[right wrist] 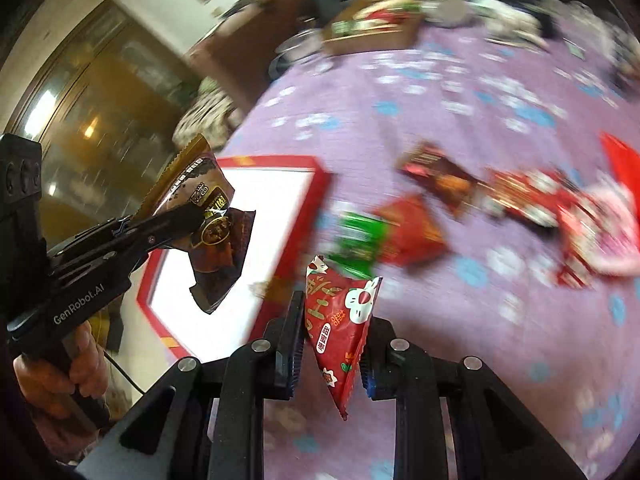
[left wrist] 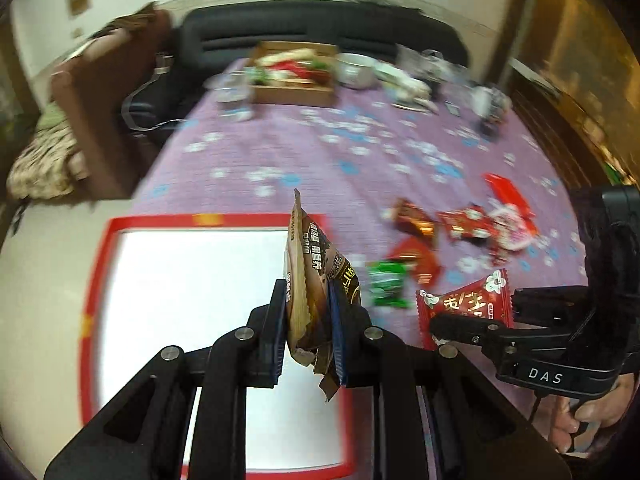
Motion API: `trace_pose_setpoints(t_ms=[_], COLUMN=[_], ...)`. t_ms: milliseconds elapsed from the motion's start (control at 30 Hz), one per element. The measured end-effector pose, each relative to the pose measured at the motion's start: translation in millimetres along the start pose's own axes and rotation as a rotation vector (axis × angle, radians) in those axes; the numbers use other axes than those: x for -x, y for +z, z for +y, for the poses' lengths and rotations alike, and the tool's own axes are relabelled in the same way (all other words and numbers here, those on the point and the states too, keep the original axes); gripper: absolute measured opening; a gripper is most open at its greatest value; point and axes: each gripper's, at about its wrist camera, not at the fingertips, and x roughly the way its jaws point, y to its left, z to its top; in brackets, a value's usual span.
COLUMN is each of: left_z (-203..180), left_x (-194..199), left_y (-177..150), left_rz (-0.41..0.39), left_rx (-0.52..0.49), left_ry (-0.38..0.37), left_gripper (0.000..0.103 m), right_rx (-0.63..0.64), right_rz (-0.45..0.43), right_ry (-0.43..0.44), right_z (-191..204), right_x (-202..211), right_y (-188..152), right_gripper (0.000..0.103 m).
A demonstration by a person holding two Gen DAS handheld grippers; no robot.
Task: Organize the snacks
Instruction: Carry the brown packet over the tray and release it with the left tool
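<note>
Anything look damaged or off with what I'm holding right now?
The brown snack packet clamped in the left hand-held gripper has a torn, ragged bottom edge hanging below the pads. The red snack packet in the right hand-held gripper looks intact. Loose snacks lie scattered on the purple tablecloth.

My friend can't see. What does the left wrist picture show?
The left tool pinches a brown snack packet above a red-edged white tray. Beside it, the right tool holds a red snack packet, with more snacks scattered on a purple tablecloth.
</note>
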Motion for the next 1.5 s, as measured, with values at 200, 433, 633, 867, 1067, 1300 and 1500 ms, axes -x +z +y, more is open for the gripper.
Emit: trace_pose_setpoints(t_ms=[200,433,633,867,1067,1300,1500], left_z=[47.8,73.7,81.3,77.9,76.4,75.2,68.7], left_x=[2.6,2.1,2.6,21.7,38.6,58.5,60.3], left_y=[-17.5,-35.3,-37.6,-26.3,-13.9,-2.4,4.9], left_rz=[0.012,0.031,0.046,-0.028,-0.065,-0.106,-0.122], left_rx=[0.081,0.119,0.12,0.062,0.047,0.044,0.027], left_ry=[0.123,0.211,0.314,0.419,0.423,0.401,0.385], left_gripper=[0.017,0.017,0.019,0.029,0.034,0.034,0.034], right_rx=[0.145,0.237,0.252,0.241,0.2,0.169,0.159], right_rz=[0.07,0.134,0.151,0.136,0.111,0.103,0.093], right_ry=[0.041,0.063,0.06,0.044,0.031,0.026,0.02], right_z=[57.8,94.4,98.9,94.3,82.2,74.3,71.9], right_x=[-40.1,-77.1,-88.4,-81.3,-66.7,-59.7,-54.9], right_y=[17.9,26.8,31.2,32.7,33.2,35.0,34.5], right_gripper=[0.024,0.025,0.025,0.026,0.028,0.029,0.029])
